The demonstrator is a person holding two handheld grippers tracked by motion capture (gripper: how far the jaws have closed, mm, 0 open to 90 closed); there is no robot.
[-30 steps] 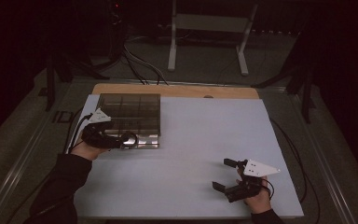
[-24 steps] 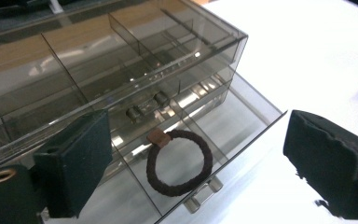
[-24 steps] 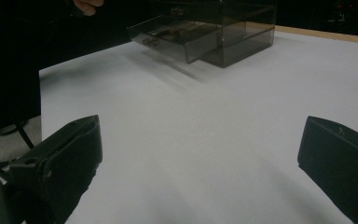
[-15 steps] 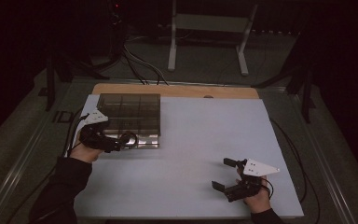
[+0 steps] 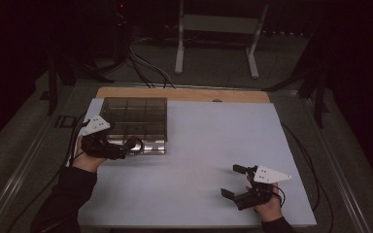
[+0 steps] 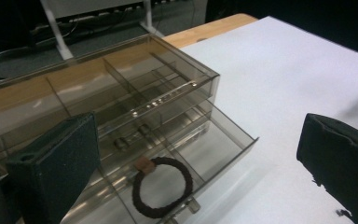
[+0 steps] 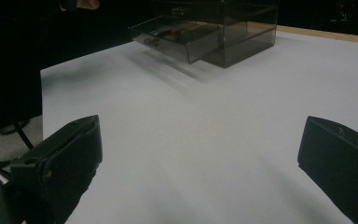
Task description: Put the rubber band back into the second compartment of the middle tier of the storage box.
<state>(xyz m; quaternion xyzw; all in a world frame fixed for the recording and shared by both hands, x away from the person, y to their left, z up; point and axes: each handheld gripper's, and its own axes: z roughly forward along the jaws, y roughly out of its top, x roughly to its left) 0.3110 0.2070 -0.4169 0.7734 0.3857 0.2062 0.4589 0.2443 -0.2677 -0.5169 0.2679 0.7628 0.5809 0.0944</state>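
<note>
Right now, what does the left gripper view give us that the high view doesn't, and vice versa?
Left gripper view: the dark hair tie lies loose in the pulled-out drawer, with a brown band on it; the open left gripper is not touching it. High view: the right gripper open over the white mat, far from the organizer. Both: the smoky clear organizer, drawer open.

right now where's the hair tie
The hair tie lies in the open drawer of the clear organiser box, at the table's left, just ahead of the left hand-held gripper.
</note>
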